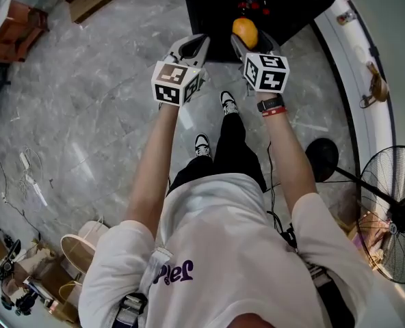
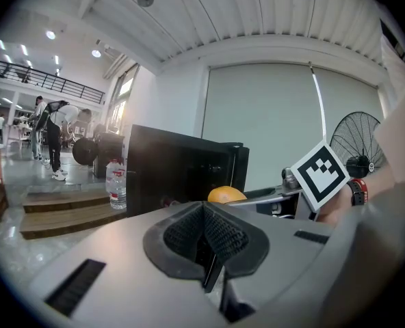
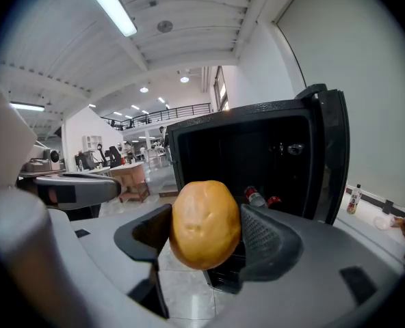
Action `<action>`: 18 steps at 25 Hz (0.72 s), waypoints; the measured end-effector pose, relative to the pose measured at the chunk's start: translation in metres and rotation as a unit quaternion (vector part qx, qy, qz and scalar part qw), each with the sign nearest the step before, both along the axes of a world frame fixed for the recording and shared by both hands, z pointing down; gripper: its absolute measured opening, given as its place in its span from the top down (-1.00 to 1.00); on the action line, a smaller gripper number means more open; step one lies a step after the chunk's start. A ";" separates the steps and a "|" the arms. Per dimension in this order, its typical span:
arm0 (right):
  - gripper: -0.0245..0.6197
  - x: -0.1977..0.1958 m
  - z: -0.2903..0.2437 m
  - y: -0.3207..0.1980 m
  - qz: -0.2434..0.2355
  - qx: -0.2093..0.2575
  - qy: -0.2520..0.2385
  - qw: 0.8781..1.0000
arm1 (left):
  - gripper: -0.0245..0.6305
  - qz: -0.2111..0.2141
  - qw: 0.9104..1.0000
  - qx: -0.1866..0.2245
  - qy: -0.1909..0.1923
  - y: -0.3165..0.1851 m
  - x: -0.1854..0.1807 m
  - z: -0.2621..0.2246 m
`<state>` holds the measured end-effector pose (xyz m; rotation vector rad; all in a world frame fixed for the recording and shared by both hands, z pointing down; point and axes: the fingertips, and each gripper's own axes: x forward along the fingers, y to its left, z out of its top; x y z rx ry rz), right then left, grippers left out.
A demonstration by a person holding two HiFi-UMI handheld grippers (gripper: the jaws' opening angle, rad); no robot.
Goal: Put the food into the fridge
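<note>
**Q:** Grey stone floor (image 1: 86, 115), with an open black fridge (image 1: 209, 5) at top centre of the head view. Where is the food?

**Me:** The orange (image 3: 204, 221) sits at the centre of the right gripper view. My right claw (image 3: 202, 239) grips it just in front of the fridge, not yet inside. My left claw (image 2: 206, 241) is clenched on nothing.

**Q:** What is the hazard?

**Me:** It is a round fruit held by little pad contact. I judge it could slip out if I knock the fridge wall or the bottles (image 3: 256, 197) inside.

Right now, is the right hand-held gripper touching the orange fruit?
Touching. In the right gripper view, the right hand-held gripper clamps the orange fruit between both jaws.
</note>
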<state>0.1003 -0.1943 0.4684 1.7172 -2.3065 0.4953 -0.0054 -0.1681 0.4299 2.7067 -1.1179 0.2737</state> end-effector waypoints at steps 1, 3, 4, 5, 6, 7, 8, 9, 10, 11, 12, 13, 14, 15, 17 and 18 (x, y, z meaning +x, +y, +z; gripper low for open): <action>-0.10 -0.001 0.004 -0.004 -0.002 -0.001 0.001 1.000 | 0.87 0.000 1.000 -0.002 0.001 -0.003 0.000 0.003; -0.10 -0.004 0.012 -0.013 -0.006 -0.003 0.003 1.000 | 0.87 0.000 1.000 -0.006 0.000 -0.009 -0.001 0.011; -0.10 -0.004 0.016 -0.017 -0.008 -0.003 0.003 1.000 | 0.87 -0.001 1.000 -0.008 0.000 -0.012 -0.002 0.015; -0.10 -0.005 0.019 -0.022 -0.009 -0.004 0.003 1.000 | 0.87 -0.001 1.000 -0.011 0.000 -0.015 -0.003 0.019; -0.10 -0.006 0.023 -0.026 -0.010 -0.005 0.003 1.000 | 0.87 -0.002 1.000 -0.014 0.000 -0.017 -0.003 0.023; -0.10 -0.007 0.026 -0.030 -0.012 -0.006 0.004 1.000 | 0.87 -0.002 1.000 -0.017 0.001 -0.019 -0.003 0.028; -0.10 -0.008 0.030 -0.034 -0.014 -0.007 0.006 1.000 | 0.87 -0.001 1.000 -0.020 0.001 -0.021 -0.003 0.031; -0.10 -0.009 0.032 -0.037 -0.016 -0.007 0.008 1.000 | 0.87 -0.001 1.000 -0.023 0.002 -0.022 -0.003 0.035; -0.10 -0.010 0.035 -0.039 -0.019 -0.008 0.011 1.000 | 0.87 -0.001 1.000 -0.025 0.002 -0.022 -0.004 0.038; -0.10 -0.011 0.037 -0.042 -0.022 -0.009 0.013 1.000 | 0.87 -0.002 1.000 -0.028 0.002 -0.024 -0.004 0.041; -0.10 -0.012 0.038 -0.046 -0.024 -0.010 0.015 1.000 | 0.87 -0.002 1.000 -0.030 0.002 -0.025 -0.005 0.043; -0.10 -0.013 0.039 -0.049 -0.025 -0.011 0.016 0.999 | 0.87 -0.002 0.999 -0.032 0.002 -0.028 -0.005 0.044; -0.10 -0.013 0.040 -0.053 -0.026 -0.012 0.018 0.999 | 0.87 -0.002 0.999 -0.033 0.002 -0.030 -0.006 0.045; -0.10 -0.013 0.041 -0.057 -0.028 -0.013 0.019 0.999 | 0.87 -0.003 0.999 -0.035 0.003 -0.031 -0.006 0.046; -0.10 -0.012 0.044 -0.064 -0.032 -0.014 0.024 0.999 | 0.87 -0.005 0.999 -0.037 0.004 -0.035 -0.007 0.049; -0.10 -0.012 0.046 -0.067 -0.034 -0.015 0.028 0.999 | 0.87 -0.007 0.999 -0.038 0.005 -0.037 -0.006 0.050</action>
